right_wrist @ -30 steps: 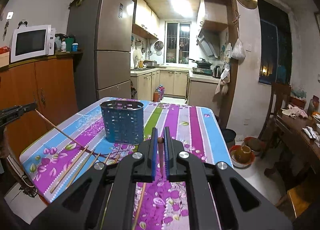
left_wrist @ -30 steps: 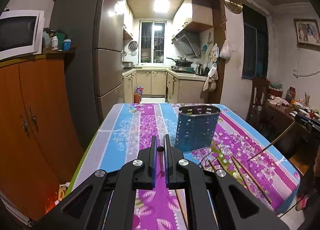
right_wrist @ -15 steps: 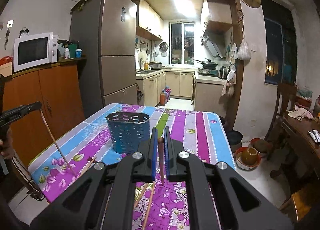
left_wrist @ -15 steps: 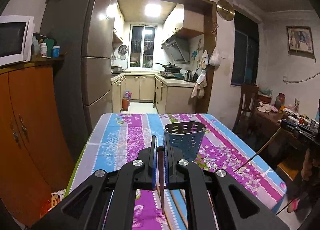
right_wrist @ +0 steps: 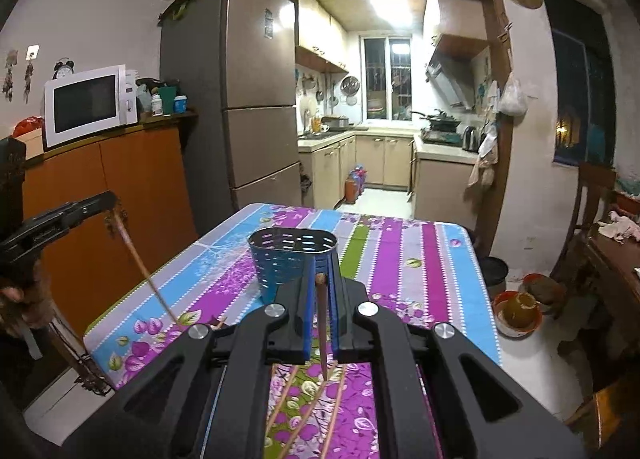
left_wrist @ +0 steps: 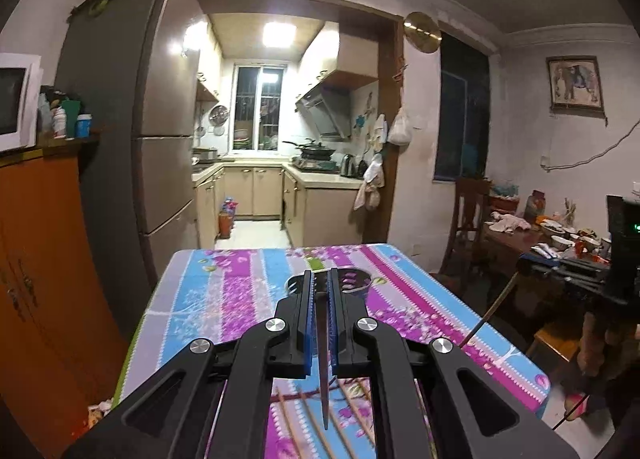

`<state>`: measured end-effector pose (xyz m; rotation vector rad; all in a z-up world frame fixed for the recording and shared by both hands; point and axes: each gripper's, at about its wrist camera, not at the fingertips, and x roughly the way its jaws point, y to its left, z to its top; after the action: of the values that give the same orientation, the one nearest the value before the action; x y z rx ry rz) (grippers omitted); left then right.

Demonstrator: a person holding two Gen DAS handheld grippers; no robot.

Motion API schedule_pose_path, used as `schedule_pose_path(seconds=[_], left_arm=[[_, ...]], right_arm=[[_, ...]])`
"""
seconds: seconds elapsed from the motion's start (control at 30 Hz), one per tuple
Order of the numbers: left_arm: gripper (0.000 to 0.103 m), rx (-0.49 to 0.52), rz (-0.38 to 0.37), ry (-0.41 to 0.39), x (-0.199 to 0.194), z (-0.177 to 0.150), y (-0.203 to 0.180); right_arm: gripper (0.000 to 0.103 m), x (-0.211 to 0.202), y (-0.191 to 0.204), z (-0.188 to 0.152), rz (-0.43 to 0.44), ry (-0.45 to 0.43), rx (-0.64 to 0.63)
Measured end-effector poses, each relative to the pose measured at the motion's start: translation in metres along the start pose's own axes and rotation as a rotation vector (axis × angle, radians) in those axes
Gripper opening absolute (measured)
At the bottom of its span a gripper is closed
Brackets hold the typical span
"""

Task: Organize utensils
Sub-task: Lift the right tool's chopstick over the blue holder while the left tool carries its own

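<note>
Nearest in the left wrist view, the left black two-finger gripper (left_wrist: 319,291) had its blue-padded fingers closed almost together on a thin dark wooden chopstick (left_wrist: 323,371), which hung tip-down toward six o'clock above the table. Beneath it, more loose wooden chopsticks (left_wrist: 294,425) lay on the striped purple, blue and pink floral tablecloth (left_wrist: 248,299). Just beyond the fingertips, at twelve o'clock, the rim of a blue perforated metal utensil holder (left_wrist: 354,283) showed, mostly hidden behind the fingers. At three o'clock, the right gripper (left_wrist: 524,265) appeared beside the table, with a slanting chopstick under it. In the right wrist view, that right gripper (right_wrist: 320,281) was likewise pinched nearly shut on a brown wooden chopstick (right_wrist: 322,335) pointing down at six o'clock. The utensil holder (right_wrist: 290,259) stood upright on the cloth just past the fingertips, at about eleven o'clock. Farther off, at twelve o'clock, a lit kitchen (right_wrist: 384,107) opened beyond a tall grey refrigerator (right_wrist: 240,99).
</note>
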<state>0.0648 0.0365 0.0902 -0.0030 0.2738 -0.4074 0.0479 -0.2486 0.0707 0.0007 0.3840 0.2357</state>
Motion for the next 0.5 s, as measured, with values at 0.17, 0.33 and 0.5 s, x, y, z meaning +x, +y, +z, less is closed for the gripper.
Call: schedule_pose_path(seconds=[0.17,0.33,0.5], left_arm=[[0.007,-0.003,-0.035,-0.05,0.021,0.041,-0.005],[0.007,0.028,-0.021,-0.119,0.049,0.099,-0.014],[0.007,0.022,0.009,-0.158,0.079,0.143,-0.011]], right_arm=[[0.005,0.009,0.003,0.038,0.056,-0.011,0.011],[0.005,0.03,0.003,0.097,0.098,-0.035,0.027],[0.005,0.059,0.001,0.146,0.083,-0.036,0.031]])
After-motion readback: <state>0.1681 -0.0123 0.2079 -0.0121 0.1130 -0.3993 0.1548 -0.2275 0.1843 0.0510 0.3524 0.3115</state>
